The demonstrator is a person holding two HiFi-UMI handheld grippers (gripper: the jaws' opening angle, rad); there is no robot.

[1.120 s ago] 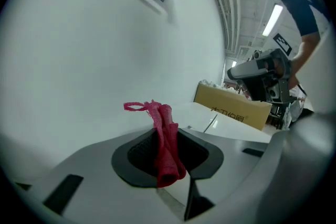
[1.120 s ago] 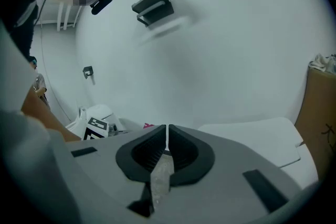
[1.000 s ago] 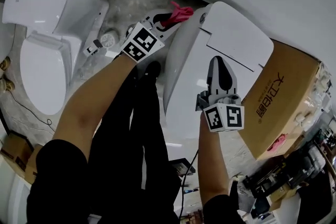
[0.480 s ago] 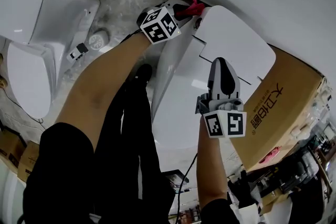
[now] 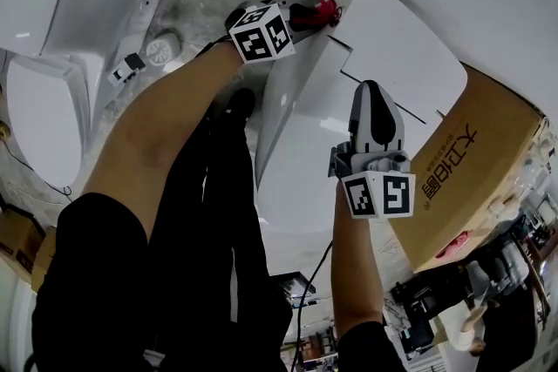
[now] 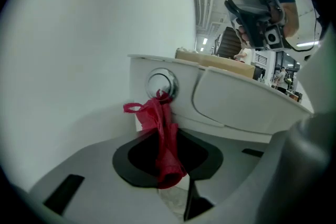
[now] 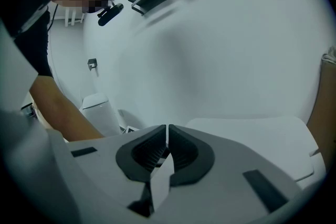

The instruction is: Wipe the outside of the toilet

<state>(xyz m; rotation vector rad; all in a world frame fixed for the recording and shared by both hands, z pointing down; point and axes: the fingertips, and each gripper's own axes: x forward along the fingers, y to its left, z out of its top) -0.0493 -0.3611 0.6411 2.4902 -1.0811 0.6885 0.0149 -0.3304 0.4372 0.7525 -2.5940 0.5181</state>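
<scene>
A white toilet [image 5: 349,100] stands against the wall, lid down. My left gripper [image 5: 307,15] is shut on a red cloth [image 5: 324,10] and holds it at the tank's left end. In the left gripper view the red cloth [image 6: 164,139] hangs from the jaws and its tip touches the tank by the round chrome flush button [image 6: 161,83]. My right gripper [image 5: 373,113] hovers over the toilet lid [image 7: 257,139], shut and empty, its pads [image 7: 178,149] pressed together.
A second white toilet [image 5: 61,30] stands to the left, seen also as the far toilet [image 7: 100,113]. A brown cardboard box [image 5: 462,179] sits right of the toilet. The person's legs in black stand between the two toilets. Clutter lies at lower right.
The left gripper has carried the red cloth up and to the right, from the toilet's side to the tank's end by the wall. The right gripper has stayed over the lid.
</scene>
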